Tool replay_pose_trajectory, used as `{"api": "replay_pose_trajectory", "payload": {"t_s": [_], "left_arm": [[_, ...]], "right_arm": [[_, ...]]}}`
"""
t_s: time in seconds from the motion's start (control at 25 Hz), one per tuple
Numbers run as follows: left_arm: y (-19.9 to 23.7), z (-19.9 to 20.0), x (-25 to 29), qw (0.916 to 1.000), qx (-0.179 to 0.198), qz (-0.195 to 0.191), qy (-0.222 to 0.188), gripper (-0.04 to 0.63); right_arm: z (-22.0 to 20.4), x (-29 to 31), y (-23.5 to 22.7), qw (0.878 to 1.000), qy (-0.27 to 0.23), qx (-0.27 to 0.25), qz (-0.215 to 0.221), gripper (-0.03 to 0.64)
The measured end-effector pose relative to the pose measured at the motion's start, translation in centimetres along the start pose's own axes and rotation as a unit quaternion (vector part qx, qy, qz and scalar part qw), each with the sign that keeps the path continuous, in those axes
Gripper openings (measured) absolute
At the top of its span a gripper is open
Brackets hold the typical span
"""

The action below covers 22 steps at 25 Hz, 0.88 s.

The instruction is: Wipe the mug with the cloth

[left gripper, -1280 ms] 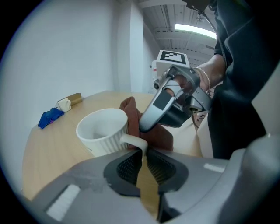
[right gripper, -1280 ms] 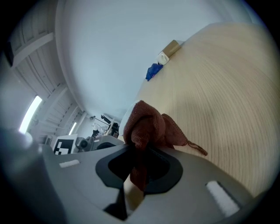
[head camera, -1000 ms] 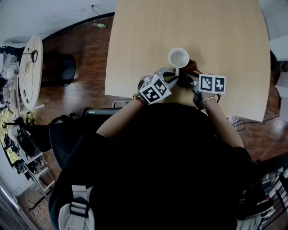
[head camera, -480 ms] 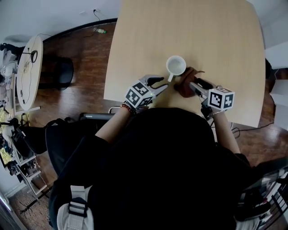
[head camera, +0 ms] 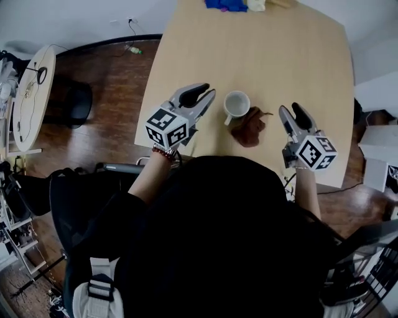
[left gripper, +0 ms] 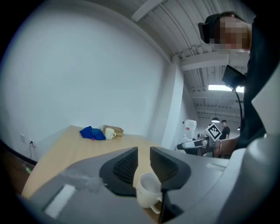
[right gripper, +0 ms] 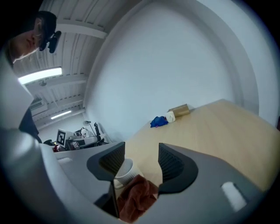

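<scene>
The pale wooden counter [head camera: 298, 56] carries everything, and only the strip along its near edge is in play. The left gripper [head camera: 208, 92] hangs over the near left corner, pointing inward. Its jaws are closing with a narrow gap left and nothing between them. The right gripper [head camera: 290, 112] hangs toward the near right edge with its jaws spread wide, and it is also empty.

Between the two grippers the white mug [head camera: 236, 104] stands upright close to the near edge, mouth up, with its handle turned toward the near left. The brown cloth [head camera: 249, 127] lies crumpled on the counter against the mug's near right side, touching it or just beside it. At the far edge, well apart, sit a blue heap [head camera: 226, 4], a second mug [left gripper: 109, 133] and a brown box [right gripper: 178, 110].

Neither task thing is held, so I judge the step in hand to be taking hold. The right gripper is the nearer to the cloth. It should come down on the raised folds on the side away from the mug and pinch a thick bunch, so that it does not knock the mug. The left gripper would do best to open again and steady the mug by its wall or handle, low down. That way the wiping strokes cannot tip the mug or slide it off the near edge.
</scene>
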State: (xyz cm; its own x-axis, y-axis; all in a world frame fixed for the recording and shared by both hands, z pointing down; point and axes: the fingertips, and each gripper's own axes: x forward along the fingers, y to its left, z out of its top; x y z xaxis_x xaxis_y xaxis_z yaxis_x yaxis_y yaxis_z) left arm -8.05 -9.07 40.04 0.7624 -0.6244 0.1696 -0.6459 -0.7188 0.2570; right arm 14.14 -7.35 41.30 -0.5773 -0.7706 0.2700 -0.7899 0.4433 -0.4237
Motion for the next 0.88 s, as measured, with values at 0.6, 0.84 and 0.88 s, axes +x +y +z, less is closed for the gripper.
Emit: {"api": "replay_pose_trajectory", "payload": {"t_s": [0.6,0.84,0.88], "left_arm": [[1.7,3.5,-2.2,0.9991,0.0,0.035,-0.025,0.093],[1.5,3.5,-1.5,0.9994,0.003,0.029,-0.015,0.094],[1.6,3.4,-1.4,0.9994,0.004,0.029,-0.016,0.093]], "right_arm": [[3.9,0.6,1.5,0.996,-0.049,-0.072,-0.027,0.233],[3.5,-0.2,-0.4,0.995,-0.033,-0.064,-0.069,0.233],[3.5,-0.2,-0.5,0.995,-0.033,-0.067,-0.073,0.233]]}}
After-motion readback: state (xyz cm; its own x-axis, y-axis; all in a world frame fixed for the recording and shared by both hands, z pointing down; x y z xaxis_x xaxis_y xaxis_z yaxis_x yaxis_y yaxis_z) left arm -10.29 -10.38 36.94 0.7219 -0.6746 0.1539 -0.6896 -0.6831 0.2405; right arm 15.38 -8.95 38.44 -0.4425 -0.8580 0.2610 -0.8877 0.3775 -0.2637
